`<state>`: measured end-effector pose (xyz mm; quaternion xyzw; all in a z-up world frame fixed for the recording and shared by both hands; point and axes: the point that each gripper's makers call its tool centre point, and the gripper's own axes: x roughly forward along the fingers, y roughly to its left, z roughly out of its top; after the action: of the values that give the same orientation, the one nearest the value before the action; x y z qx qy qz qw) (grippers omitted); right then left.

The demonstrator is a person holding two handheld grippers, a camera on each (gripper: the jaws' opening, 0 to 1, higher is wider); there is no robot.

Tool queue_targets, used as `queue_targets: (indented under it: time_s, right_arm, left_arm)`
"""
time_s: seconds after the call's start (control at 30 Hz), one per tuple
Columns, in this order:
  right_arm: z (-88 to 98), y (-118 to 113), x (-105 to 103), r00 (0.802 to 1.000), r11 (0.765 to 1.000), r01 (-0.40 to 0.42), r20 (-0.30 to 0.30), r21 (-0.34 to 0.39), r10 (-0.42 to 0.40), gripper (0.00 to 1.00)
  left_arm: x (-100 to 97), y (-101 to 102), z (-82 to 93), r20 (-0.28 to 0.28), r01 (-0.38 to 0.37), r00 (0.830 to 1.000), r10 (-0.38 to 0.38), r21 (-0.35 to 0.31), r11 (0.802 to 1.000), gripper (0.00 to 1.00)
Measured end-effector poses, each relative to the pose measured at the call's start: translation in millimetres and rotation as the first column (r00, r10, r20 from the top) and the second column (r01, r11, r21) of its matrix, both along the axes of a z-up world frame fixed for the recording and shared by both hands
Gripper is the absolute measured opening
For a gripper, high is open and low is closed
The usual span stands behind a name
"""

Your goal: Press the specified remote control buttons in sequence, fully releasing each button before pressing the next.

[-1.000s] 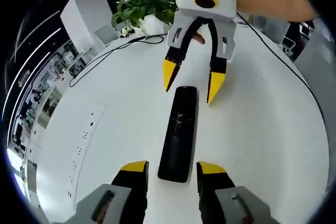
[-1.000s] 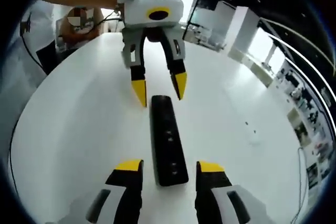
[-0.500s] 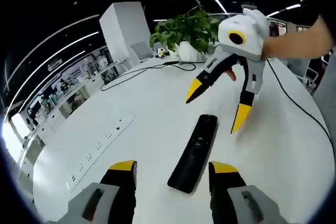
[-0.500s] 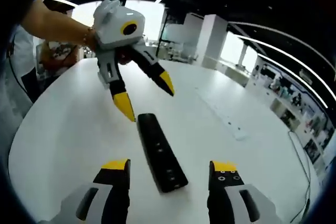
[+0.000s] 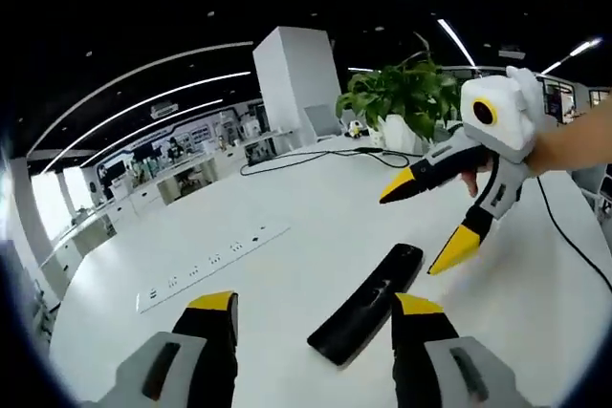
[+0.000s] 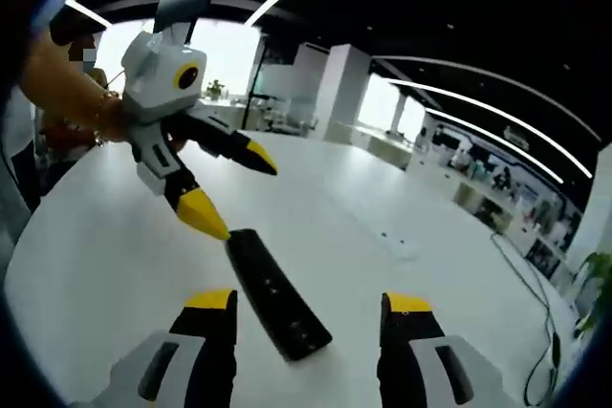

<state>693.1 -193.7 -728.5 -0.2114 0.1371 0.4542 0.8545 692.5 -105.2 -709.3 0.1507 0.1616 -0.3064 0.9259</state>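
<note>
A long black remote control lies flat on the white table. In the left gripper view its near end sits between my left gripper's open yellow-tipped jaws, and nothing is held. My right gripper hangs open above the remote's far end, held by a hand. In the right gripper view my right gripper is open around the remote's near end, and my left gripper hovers open just above its far end, apart from it.
A white power strip is set into the table. A potted green plant and black cables stand at the far edge. A person's arm reaches in from the left. Office desks lie beyond the table.
Both grippers have lifted and tilted up, so both views show more of the room. The remote has not moved. Both grippers stay open.
</note>
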Motion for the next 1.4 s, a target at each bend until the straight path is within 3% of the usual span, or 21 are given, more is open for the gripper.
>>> queue_targets:
  time_s: [0.23, 0.4, 0.63, 0.97, 1.17, 1.4]
  right_arm:
    - [18.7, -11, 5, 0.99, 0.984, 0.14, 0.012, 0.106, -0.142, 0.62]
    - [30.3, -24, 3, 0.973, 0.97, 0.219, 0.05, 0.107, -0.225, 0.6]
    - [45.0, -41, -5, 0.954, 0.945, 0.296, 0.012, 0.139, -0.301, 0.59]
    - [60.6, -72, -31, 0.919, 0.912, 0.391, -0.005, 0.125, -0.393, 0.59]
    - [68.1, -89, -55, 0.897, 0.89, 0.44, -0.019, 0.118, -0.441, 0.59]
    - [86.4, -103, -87, 0.887, 0.882, 0.459, -0.005, 0.104, -0.461, 0.59]
  left_arm:
    - [-0.6, 4, 6.5, 0.023, -0.076, 0.997, 0.078, -0.066, 0.995, 0.69]
    - [-4.7, 13, 12.4, 0.028, -0.134, 0.99, 0.137, -0.095, 0.986, 0.7]
    - [-13.9, 27, 28.7, 0.043, -0.212, 0.975, 0.219, -0.125, 0.969, 0.71]
    - [-53.2, 43, 36.8, 0.039, -0.252, 0.965, 0.258, -0.113, 0.961, 0.73]
    - [-80.4, 52, 49.5, 0.043, -0.289, 0.954, 0.297, -0.135, 0.948, 0.74]
    - [-111.5, 51, 68.9, 0.066, -0.288, 0.952, 0.298, -0.131, 0.949, 0.75]
